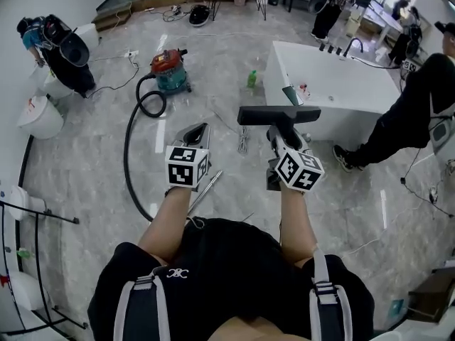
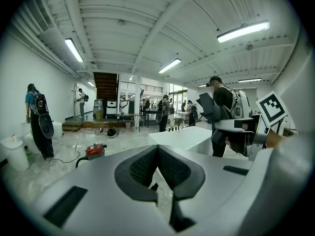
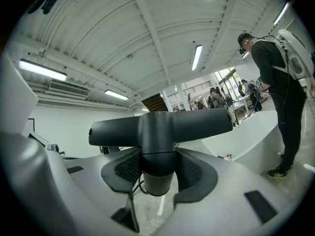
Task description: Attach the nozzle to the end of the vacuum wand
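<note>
while the right gripper (image 3: pixel 157 173), held nearly level, grasps the nozzle (image 3: pixel 160 127), the left gripper (image 2: pixel 158 168) sits clenched empty beside it.

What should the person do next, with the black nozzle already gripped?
Probably lower the left gripper toward the metal wand on the floor, opening its fingers: the right gripper clamps the nozzle, while the left one is shut and empty.
</note>
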Available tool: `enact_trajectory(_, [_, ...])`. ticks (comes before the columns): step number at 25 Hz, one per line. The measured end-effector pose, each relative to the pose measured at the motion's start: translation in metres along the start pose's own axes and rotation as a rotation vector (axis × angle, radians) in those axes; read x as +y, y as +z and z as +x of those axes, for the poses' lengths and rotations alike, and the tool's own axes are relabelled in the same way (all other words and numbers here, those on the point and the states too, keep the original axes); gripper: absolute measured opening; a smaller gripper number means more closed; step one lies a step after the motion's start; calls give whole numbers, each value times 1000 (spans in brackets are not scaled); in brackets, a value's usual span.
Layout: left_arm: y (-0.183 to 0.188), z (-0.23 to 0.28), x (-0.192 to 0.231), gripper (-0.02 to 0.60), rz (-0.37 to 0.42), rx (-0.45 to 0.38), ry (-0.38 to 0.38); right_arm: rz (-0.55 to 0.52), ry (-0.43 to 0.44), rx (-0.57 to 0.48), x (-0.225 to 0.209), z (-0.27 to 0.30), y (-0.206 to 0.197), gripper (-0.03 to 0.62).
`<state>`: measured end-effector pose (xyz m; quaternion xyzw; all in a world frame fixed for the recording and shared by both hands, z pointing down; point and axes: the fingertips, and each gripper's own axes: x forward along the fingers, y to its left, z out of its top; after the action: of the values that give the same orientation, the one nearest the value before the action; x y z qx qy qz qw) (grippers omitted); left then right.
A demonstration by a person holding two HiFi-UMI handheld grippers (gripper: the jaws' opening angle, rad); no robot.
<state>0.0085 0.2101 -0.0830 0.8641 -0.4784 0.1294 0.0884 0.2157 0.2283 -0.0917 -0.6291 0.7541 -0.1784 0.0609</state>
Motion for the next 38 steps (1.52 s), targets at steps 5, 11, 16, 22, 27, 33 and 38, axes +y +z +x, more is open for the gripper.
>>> enact_trajectory(5, [-10, 23, 17, 6, -30, 48, 27, 15, 49, 56, -6, 38, -6, 201])
enact_trajectory(11, [-13, 54, 56, 6, -44, 68, 60, 43, 111, 103, 2, 94, -13, 201])
enact_trajectory(16, [5, 104, 95, 6, -32, 55, 39, 25, 131, 106, 7, 157, -4, 201])
enact_trajectory(22, [24, 167, 141, 6, -24, 63, 14, -9, 134, 100, 9, 233, 7, 201])
enact_trajectory(27, [23, 206, 168, 6, -34, 105, -31, 22, 119, 139, 4, 279, -3, 201])
enact_trajectory(33, [-5, 239, 178, 6, -37, 192, -81, 59, 103, 181, -7, 303, -18, 201])
enact_trajectory(38, [-72, 273, 166, 6, -75, 310, -101, 85, 98, 258, -37, 324, -50, 201])
